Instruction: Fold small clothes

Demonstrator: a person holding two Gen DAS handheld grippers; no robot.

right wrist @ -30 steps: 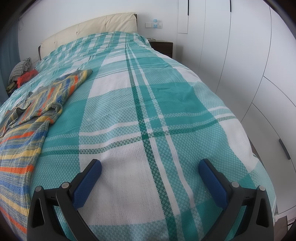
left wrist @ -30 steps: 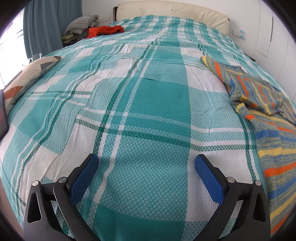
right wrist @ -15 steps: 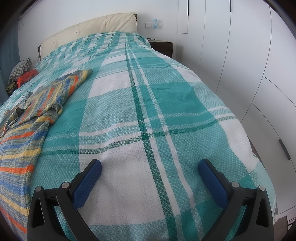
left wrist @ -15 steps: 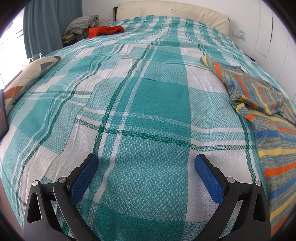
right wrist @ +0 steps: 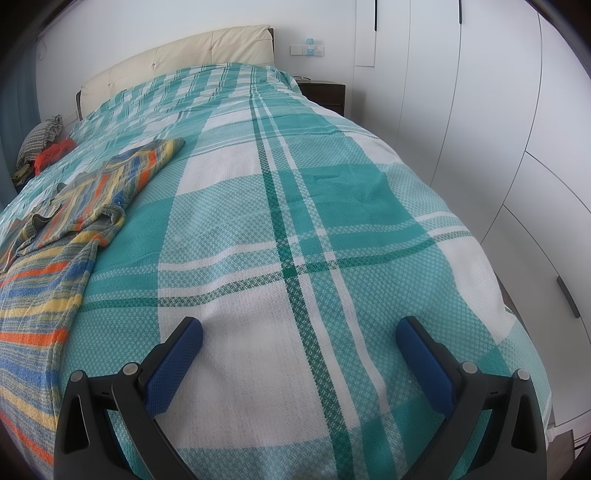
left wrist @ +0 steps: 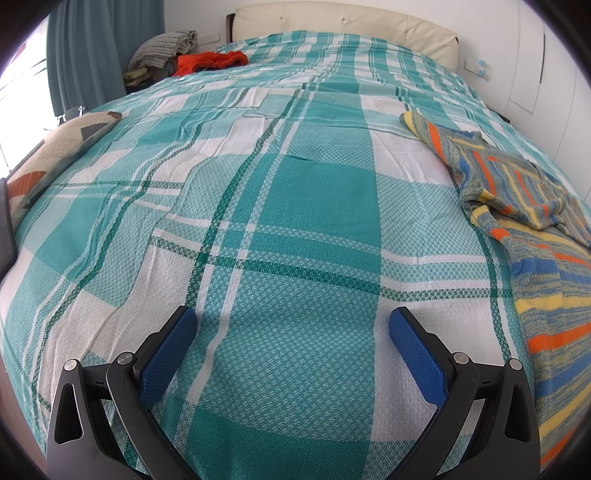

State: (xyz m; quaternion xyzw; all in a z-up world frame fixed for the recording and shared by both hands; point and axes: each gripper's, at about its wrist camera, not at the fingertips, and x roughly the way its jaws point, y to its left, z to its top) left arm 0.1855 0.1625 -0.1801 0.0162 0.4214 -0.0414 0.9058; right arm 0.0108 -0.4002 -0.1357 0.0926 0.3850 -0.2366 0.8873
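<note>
A striped knit garment (left wrist: 532, 236) in blue, orange, yellow and grey lies spread on the teal plaid bed cover (left wrist: 295, 192), at the right edge of the left wrist view. It also shows at the left of the right wrist view (right wrist: 55, 236), with a sleeve folded over its body. My left gripper (left wrist: 291, 325) is open and empty above the cover, left of the garment. My right gripper (right wrist: 299, 332) is open and empty above the cover (right wrist: 295, 206), right of the garment.
A red garment (left wrist: 210, 61) and a grey checked bundle (left wrist: 162, 46) lie at the far left by the cream headboard (left wrist: 343, 18). A patterned cushion (left wrist: 55, 155) lies at the left bed edge. White wardrobe doors (right wrist: 498, 129) and a dark nightstand (right wrist: 325, 92) stand right of the bed.
</note>
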